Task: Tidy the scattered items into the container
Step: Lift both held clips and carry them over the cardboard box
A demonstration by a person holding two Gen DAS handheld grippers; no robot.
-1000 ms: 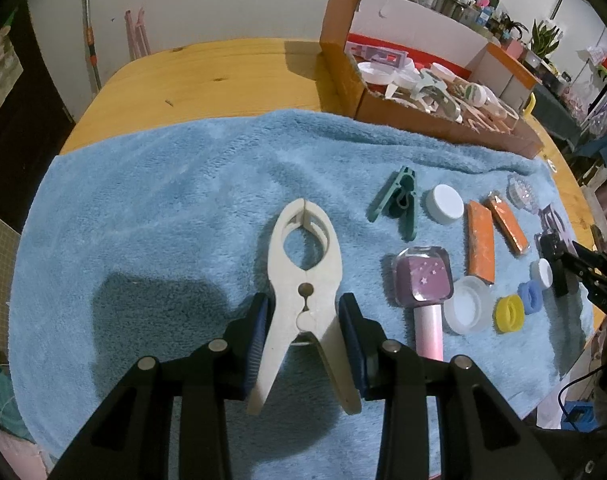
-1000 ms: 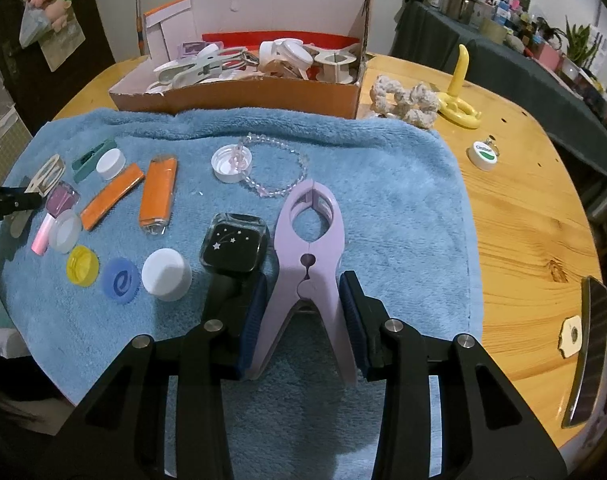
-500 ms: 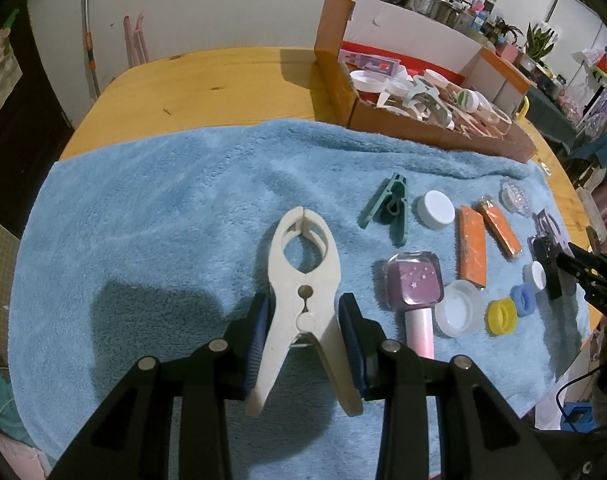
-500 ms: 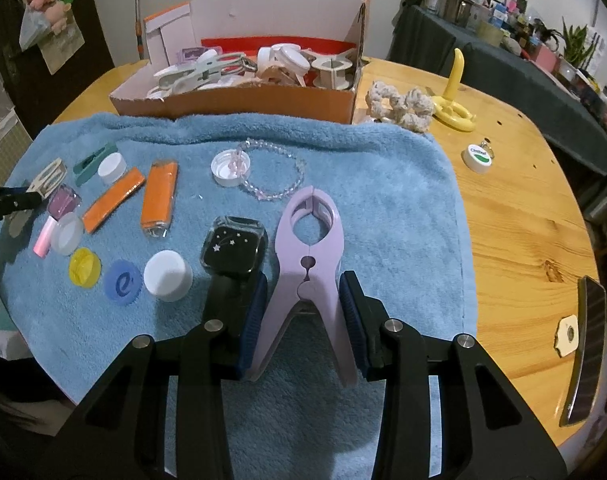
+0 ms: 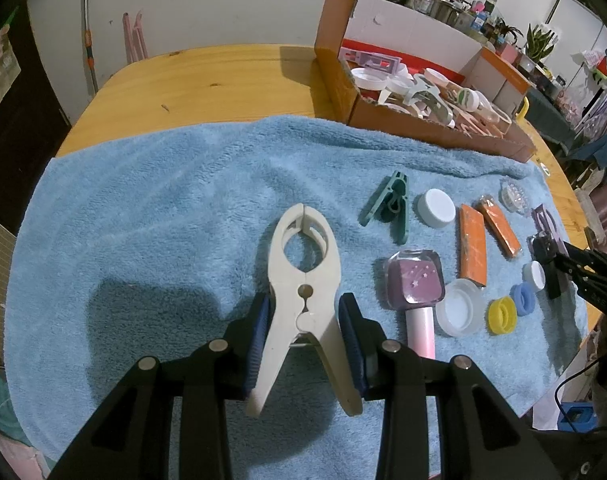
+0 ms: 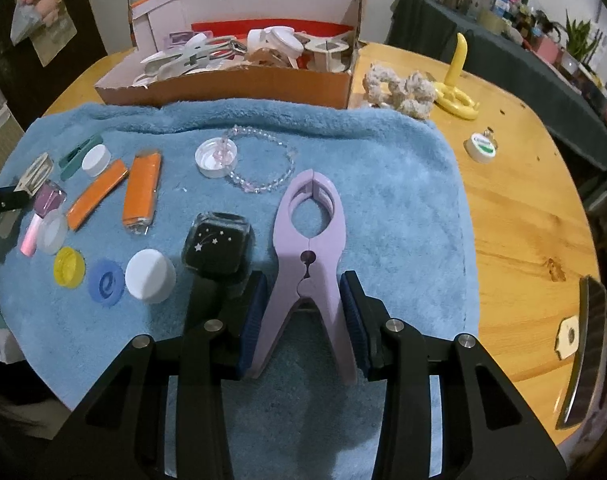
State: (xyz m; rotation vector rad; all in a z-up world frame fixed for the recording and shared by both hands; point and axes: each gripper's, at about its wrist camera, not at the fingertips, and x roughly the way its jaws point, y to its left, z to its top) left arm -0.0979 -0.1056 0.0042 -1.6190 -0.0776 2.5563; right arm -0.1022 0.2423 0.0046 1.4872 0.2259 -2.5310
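Observation:
My left gripper (image 5: 304, 316) is shut on a large white clip (image 5: 303, 256) and holds it over the blue towel (image 5: 151, 208). My right gripper (image 6: 303, 300) is shut on a large lilac clip (image 6: 309, 240) over the same towel (image 6: 383, 184). The cardboard box (image 5: 387, 110) with several clips and lids stands at the towel's far edge; it also shows in the right wrist view (image 6: 239, 84). Loose on the towel lie a green clip (image 5: 387, 206), white caps, two orange bars (image 6: 141, 190), a purple-headed item (image 5: 415, 280), a black cube (image 6: 217, 246), yellow and blue caps and a bead bracelet (image 6: 263, 168).
On the bare wooden table right of the towel are a fluffy scrunchie (image 6: 399, 88), a yellow holder (image 6: 457, 80), a small white-green lid (image 6: 481, 148) and a dark strip (image 6: 587, 356) at the edge. The right gripper's tip shows in the left wrist view (image 5: 575, 268).
Both grippers have moved with their clips towards the box, which looks a little nearer in each view. Both holds are unchanged.

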